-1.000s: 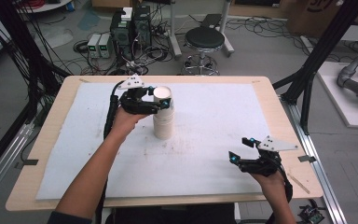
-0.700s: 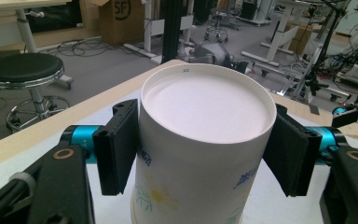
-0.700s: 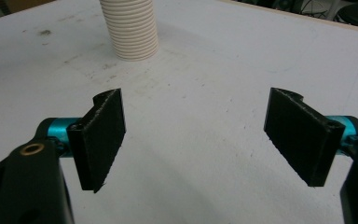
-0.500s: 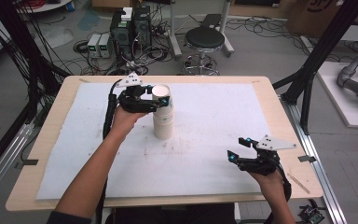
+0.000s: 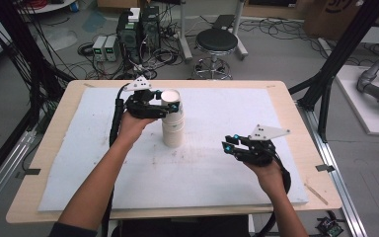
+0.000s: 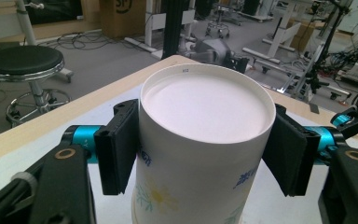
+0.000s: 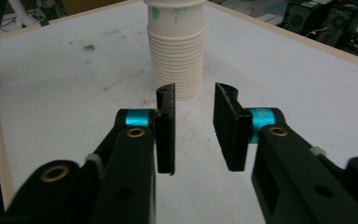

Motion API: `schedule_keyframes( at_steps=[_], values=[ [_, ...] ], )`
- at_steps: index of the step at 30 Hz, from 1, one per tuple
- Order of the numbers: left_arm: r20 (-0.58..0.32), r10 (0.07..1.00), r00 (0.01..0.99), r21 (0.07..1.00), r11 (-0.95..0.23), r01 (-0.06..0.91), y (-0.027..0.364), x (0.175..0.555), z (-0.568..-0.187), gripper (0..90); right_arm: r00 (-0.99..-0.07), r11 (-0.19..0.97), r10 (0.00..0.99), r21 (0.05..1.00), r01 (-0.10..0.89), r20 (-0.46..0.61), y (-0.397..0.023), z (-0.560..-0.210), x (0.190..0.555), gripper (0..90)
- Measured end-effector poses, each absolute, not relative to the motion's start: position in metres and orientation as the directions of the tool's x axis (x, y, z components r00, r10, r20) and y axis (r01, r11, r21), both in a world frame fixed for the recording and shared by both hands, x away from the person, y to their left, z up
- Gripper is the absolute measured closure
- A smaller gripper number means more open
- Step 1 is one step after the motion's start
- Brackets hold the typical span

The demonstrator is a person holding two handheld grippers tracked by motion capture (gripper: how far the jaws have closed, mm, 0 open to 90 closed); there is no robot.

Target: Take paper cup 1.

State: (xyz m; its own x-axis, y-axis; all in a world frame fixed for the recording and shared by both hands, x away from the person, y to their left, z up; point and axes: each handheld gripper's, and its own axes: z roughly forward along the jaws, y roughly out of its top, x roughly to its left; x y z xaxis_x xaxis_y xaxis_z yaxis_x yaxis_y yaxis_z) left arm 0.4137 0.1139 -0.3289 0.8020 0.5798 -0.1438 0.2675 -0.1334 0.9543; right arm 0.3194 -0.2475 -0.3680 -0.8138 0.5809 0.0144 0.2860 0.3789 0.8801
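A stack of white paper cups stands upside down on the white mat, left of the middle. My left gripper is shut on the top cup, one pad pressed against each side just below its upturned base. My right gripper hovers over the mat to the right of the stack and points at it. In the right gripper view the ribbed stack rises beyond the right gripper. Its jaws have just been closing. A gap stays between them, with nothing in it.
The mat covers most of a wooden table. Beyond the far edge stand a black stool and computer boxes with cables on the floor. Black frame posts rise at the table's right side.
My right gripper has moved left toward the cup stack and slightly up, and its jaws have narrowed. The left gripper and the stack have stayed put.
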Motion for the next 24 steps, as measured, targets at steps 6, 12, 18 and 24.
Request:
schedule_keyframes(
  at_steps=[6,12,18,24],
  values=[
    [-0.145,0.577,0.804,0.953,-0.135,0.27,0.114,0.414,-0.329,33.2,-0.826,0.377,0.564,0.89,0.257,0.0,-0.231,-0.36,0.334,90.0],
    [-0.147,0.575,0.805,0.952,-0.139,0.273,0.114,0.415,-0.329,33.2,-0.837,0.39,0.547,0.885,0.253,-0.002,-0.221,-0.355,0.345,90.0],
    [-0.147,0.576,0.804,0.951,-0.142,0.275,0.114,0.415,-0.33,33.3,-0.852,0.412,0.524,0.878,0.244,-0.009,-0.205,-0.35,0.352,90.0],
    [-0.149,0.575,0.805,0.949,-0.147,0.28,0.113,0.415,-0.331,33.3,-0.864,0.444,0.503,0.863,0.241,-0.017,-0.185,-0.346,0.361,90.0]
  ],
)
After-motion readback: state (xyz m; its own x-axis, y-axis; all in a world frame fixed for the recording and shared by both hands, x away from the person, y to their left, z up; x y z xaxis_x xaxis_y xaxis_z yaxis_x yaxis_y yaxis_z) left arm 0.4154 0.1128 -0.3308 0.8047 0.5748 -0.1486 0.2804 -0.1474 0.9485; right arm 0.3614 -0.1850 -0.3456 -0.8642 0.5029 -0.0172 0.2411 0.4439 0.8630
